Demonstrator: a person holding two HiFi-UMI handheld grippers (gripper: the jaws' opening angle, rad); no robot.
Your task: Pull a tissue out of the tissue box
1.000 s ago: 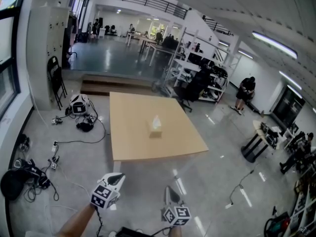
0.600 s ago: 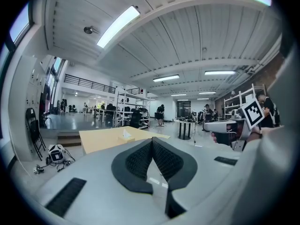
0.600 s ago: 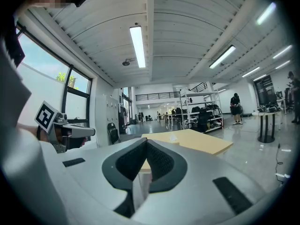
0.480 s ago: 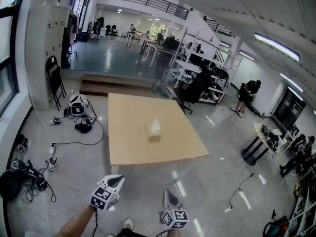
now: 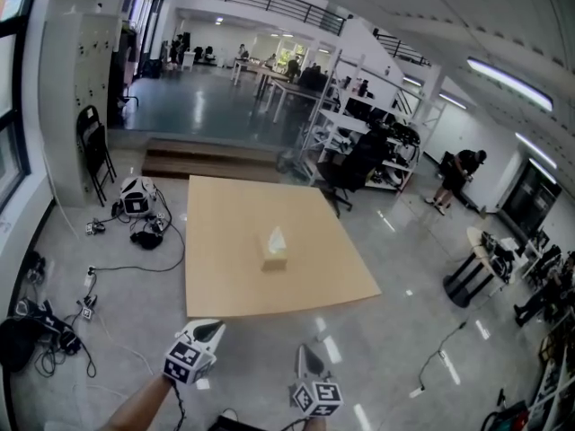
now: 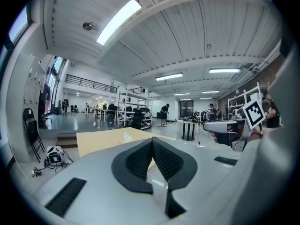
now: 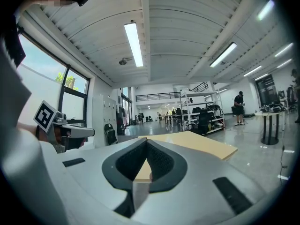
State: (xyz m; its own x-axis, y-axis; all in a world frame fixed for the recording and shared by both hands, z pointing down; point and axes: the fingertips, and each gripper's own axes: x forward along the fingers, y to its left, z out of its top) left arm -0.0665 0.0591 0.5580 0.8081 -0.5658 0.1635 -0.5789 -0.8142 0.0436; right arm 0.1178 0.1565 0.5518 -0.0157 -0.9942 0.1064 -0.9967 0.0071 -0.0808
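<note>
A pale tissue box [image 5: 273, 259] stands near the middle of a tan table [image 5: 225, 272], with a white tissue [image 5: 277, 239] sticking up from its top. Both grippers hang low over the grey floor, well short of the table's near edge. My left gripper [image 5: 211, 329] is shut and empty. My right gripper [image 5: 306, 352] is also shut, with nothing held. In the left gripper view the jaws [image 6: 152, 141] meet at the tips; the tissue [image 6: 126, 136] shows small beyond them. In the right gripper view the closed jaws [image 7: 146, 141] point at the table [image 7: 197, 143].
Cables, bags and a helmet-like device [image 5: 135, 197] lie on the floor left of the table. A black folding chair [image 5: 92, 146] stands by the left wall. A round black side table [image 5: 472, 272] and a standing person [image 5: 463, 173] are at the right. Shelving [image 5: 350, 133] lies behind.
The table and tissue box have drawn nearer and shifted slightly left in the head view. Both grippers keep their places low in the picture, still shut.
</note>
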